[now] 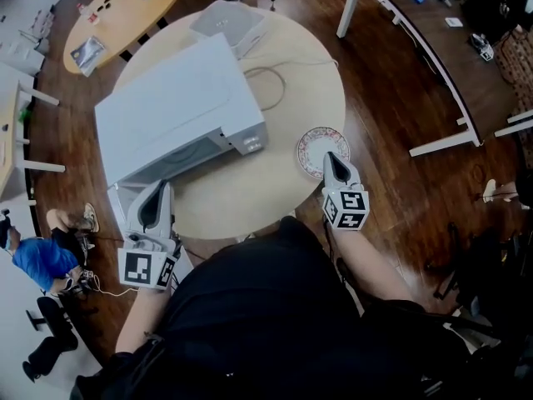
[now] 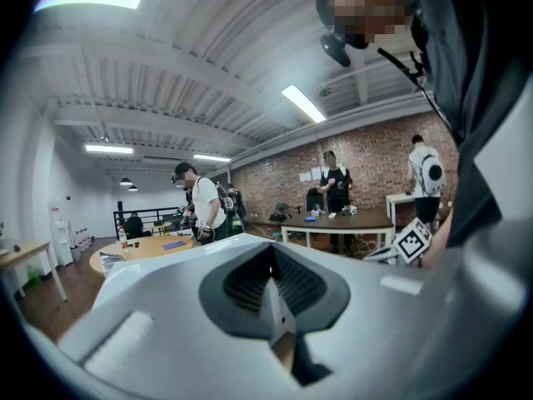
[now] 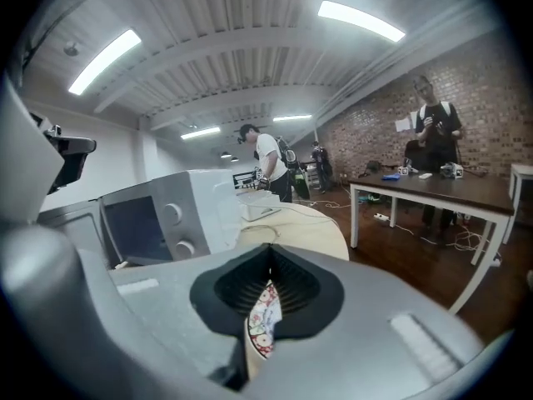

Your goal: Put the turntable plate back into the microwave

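Observation:
A white microwave stands on the round pale table with its front toward me, showing a dark opening and two knobs. Its door seems swung out at the near left corner. The turntable plate, with a floral rim, lies flat on the table to the microwave's right. My right gripper is shut with its tip over the plate's near edge. A sliver of the plate shows through the slit under the closed fingers, not pinched. My left gripper is shut beside the door, holding nothing.
A white box and a looped cable lie behind the microwave. A second wooden table stands at the far left and a dark desk with white legs at the right. A person in blue is on the floor at the left.

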Tool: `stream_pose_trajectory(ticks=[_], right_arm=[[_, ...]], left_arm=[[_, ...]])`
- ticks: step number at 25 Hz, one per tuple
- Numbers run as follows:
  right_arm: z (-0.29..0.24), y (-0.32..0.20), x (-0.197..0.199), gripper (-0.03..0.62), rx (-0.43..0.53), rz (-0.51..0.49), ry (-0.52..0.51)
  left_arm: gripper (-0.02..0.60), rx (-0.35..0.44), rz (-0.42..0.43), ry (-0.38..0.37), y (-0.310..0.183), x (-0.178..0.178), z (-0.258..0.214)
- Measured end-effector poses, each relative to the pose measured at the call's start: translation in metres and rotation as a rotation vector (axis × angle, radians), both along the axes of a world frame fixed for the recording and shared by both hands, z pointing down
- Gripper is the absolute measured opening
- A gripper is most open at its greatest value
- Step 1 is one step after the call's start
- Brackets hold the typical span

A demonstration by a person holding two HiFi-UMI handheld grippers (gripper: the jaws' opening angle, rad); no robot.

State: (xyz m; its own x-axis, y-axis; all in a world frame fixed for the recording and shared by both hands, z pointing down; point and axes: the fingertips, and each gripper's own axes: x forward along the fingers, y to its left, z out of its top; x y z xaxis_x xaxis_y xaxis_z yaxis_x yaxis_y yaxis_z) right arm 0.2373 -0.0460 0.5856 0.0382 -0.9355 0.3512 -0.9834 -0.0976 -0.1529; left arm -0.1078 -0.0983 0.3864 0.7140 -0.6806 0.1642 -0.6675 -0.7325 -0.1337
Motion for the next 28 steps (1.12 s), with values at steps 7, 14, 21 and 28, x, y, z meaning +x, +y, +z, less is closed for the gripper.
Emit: stream_pose_trajectory(ticks=[7, 14, 21, 28], right_arm=[[0.029, 0.009, 0.03, 0.045, -0.064, 0.085, -0.032], [0.048, 0.013, 0.047, 0.124, -0.1, 0.128, -0.03], [0.075, 0.025, 0.066, 0.203, -0.128, 0.216, -0.103], [0.096, 0.03, 0.076, 0.227, -0.173, 0.258, -0.169]], left_arm=[[0.004, -0.007, 0.001, -0.008, -0.002, 0.008, -0.002], [0.003, -0.023, -0.016, -0.014, -0.008, 0.009, 0.0], [0.005, -0.044, -0.012, -0.026, -0.014, 0.017, 0.007], [0.003, -0.049, -0.013, -0.046, -0.019, 0.024, 0.011]])
